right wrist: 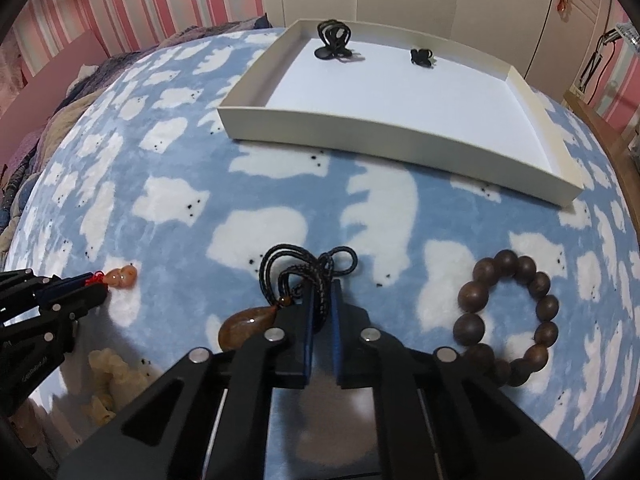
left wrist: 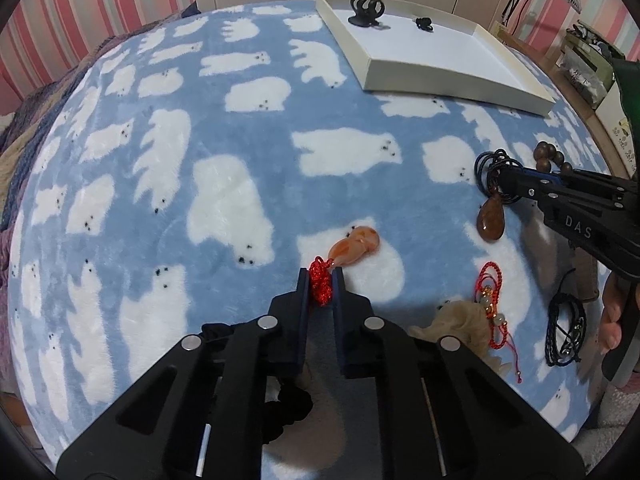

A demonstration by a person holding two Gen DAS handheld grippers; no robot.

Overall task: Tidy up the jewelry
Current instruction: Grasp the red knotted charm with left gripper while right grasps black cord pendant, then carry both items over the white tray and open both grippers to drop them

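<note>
My left gripper (left wrist: 321, 280) is shut on the red knotted cord (left wrist: 321, 285) of an orange gourd pendant (left wrist: 356, 245), which lies on the blue bear blanket (left wrist: 224, 128). My right gripper (right wrist: 321, 292) is shut on the black cord (right wrist: 308, 266) of a brown teardrop pendant (right wrist: 246, 326); this pendant also shows in the left wrist view (left wrist: 490, 218). A white tray (right wrist: 384, 142) stands at the far side and holds a large black hair claw (right wrist: 335, 40) and a small black clip (right wrist: 421, 57).
A brown wooden bead bracelet (right wrist: 508, 312) lies right of my right gripper. A red braided bracelet (left wrist: 492, 308), a cream fluffy piece (left wrist: 460, 320) and dark cord bracelets (left wrist: 564, 330) lie on the blanket at the right. A desk with clutter (left wrist: 588, 72) stands beyond the bed edge.
</note>
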